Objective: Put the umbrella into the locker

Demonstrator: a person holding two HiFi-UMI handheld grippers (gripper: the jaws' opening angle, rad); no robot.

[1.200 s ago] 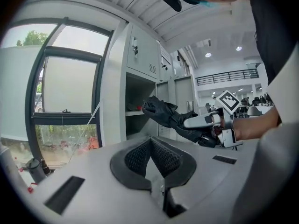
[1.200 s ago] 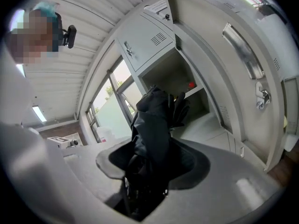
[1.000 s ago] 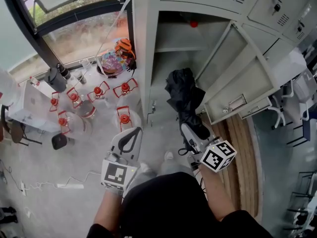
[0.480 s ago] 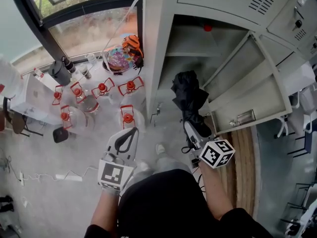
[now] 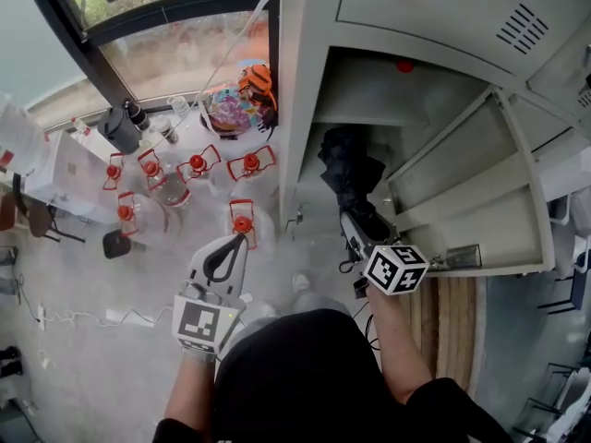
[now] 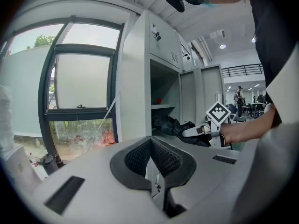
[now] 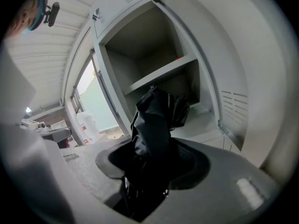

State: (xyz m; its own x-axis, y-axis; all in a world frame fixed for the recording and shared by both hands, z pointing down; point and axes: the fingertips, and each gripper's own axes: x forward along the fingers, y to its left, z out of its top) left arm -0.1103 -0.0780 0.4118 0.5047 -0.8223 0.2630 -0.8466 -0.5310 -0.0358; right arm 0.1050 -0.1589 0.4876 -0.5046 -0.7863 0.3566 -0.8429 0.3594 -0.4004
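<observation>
The black folded umbrella sticks out forward from my right gripper, which is shut on its lower end. Its top reaches into the open lower compartment of the grey locker, below the shelf. In the right gripper view the umbrella fills the space between the jaws, and the locker shelf lies just beyond it. My left gripper hangs to the left of the locker, shut and holding nothing. In the left gripper view its pads meet, and the right gripper shows with the umbrella.
The locker door stands open to the right of the umbrella. A small red thing sits on the locker's shelf. Several water jugs with red caps stand on the floor left of the locker, under a window. Wooden flooring runs at the right.
Both grippers have moved forward toward the locker. The umbrella's top has gone from in front of the opening to inside the lower compartment. The left gripper stays shut and empty.
</observation>
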